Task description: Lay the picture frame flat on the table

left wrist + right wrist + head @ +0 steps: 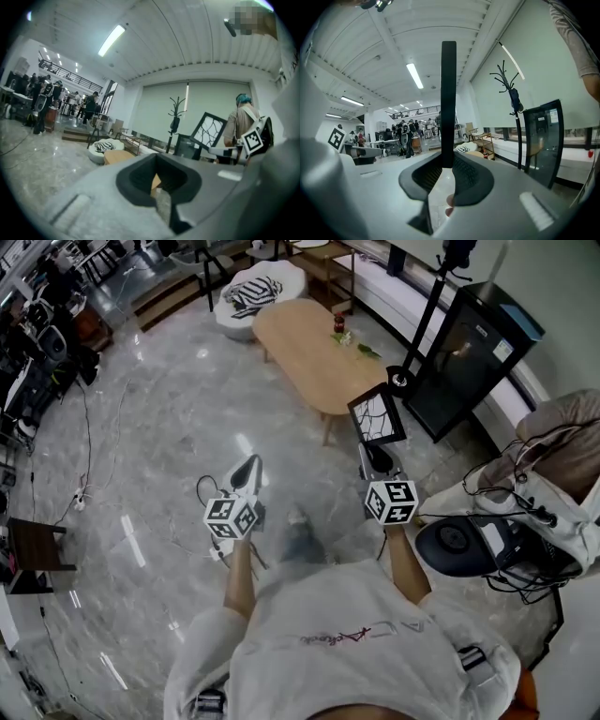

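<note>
Your right claw [376, 450] is closed on the lower edge of the frame [377, 415]. It holds the frame upright and a little tilted in the air, off the near end of the counter [298, 345] and not yet over it. Gripping by one rim likely keeps the picture face free, so you can tip it down flat. Your left claw [249, 465] is closed on nothing and held out level beside the right one, probably in reserve to steady the frame. The near half of the counter is bare. A small bottle with greenery [341, 330] stands by its right edge further along, so land short of it. To your right, the black cabinet [466, 354] and the stand's pole [427, 307] crowd the frame. The floor [159, 446] to your left is open, so swing that way.
</note>
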`<state>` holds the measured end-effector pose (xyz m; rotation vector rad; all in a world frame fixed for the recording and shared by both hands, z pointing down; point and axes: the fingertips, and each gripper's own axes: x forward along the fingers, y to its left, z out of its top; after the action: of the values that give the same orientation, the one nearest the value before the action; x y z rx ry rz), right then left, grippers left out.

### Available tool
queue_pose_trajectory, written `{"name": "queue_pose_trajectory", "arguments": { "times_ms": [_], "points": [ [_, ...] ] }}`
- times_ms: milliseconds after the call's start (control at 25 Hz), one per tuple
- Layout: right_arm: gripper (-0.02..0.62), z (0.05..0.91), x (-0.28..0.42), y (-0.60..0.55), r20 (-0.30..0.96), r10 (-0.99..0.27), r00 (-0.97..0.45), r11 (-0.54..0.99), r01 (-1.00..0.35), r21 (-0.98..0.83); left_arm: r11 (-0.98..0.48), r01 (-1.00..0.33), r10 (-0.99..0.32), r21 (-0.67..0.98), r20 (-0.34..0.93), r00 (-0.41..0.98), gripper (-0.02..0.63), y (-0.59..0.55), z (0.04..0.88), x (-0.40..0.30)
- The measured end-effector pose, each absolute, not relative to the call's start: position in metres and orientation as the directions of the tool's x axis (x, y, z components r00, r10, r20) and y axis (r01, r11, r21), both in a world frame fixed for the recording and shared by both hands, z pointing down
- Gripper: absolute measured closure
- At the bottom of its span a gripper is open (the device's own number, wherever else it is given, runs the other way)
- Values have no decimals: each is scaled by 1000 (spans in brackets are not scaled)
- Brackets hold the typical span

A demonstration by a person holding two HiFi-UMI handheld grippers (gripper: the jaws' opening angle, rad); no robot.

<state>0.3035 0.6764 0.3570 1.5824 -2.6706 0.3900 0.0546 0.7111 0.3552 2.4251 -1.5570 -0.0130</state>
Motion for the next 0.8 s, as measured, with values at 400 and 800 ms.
{"name": "queue_pose_trajectory", "arguments": {
  "times_ms": [400, 800],
  "points": [
    [526, 355, 277, 612, 138, -864, -484, 458, -870, -182, -397, -885, -894, 243, 115, 433, 606, 642, 360, 29],
    [525, 348, 230, 527, 134, -872, -471, 446, -877, -180, -407, -881, -889, 243, 115, 442, 606, 559, 360, -19]
  ]
}}
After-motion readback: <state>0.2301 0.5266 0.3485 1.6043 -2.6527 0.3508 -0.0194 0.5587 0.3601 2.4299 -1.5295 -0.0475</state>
